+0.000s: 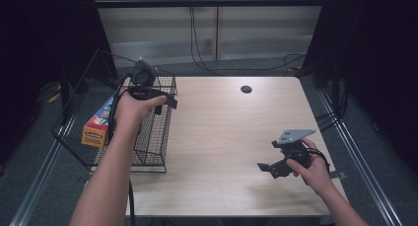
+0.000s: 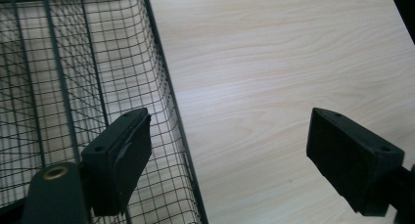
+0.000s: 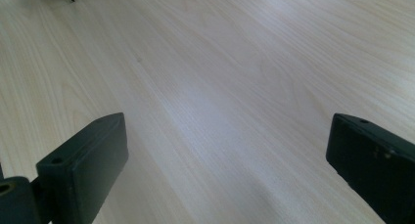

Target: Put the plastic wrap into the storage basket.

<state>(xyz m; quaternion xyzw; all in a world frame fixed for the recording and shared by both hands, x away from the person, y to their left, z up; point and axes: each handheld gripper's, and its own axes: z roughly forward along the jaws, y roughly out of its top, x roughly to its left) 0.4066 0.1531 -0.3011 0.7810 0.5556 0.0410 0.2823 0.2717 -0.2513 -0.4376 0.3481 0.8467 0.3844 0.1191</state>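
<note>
I held my left gripper (image 1: 165, 103) over the right rim of the wire basket (image 1: 148, 152), which stood on the left part of the bench (image 1: 231, 137), partly overhanging its left edge. My left forearm reached up from the near left, wrist bent so the gripper pointed right and down. Its jaws stood spread with nothing between them; in the left gripper view one jaw hung over the basket's mesh and the other over bare wood, the basket's rim (image 2: 169, 92) running between them. An orange box (image 1: 98, 125) lay inside the basket toward its left side, well apart from the gripper. My right hand (image 1: 315, 171) sat low at the near right of the bench, and the right gripper (image 1: 266, 168) pointed left, just above the wood. Its jaws were spread wide too, with bare bench between them.
</note>
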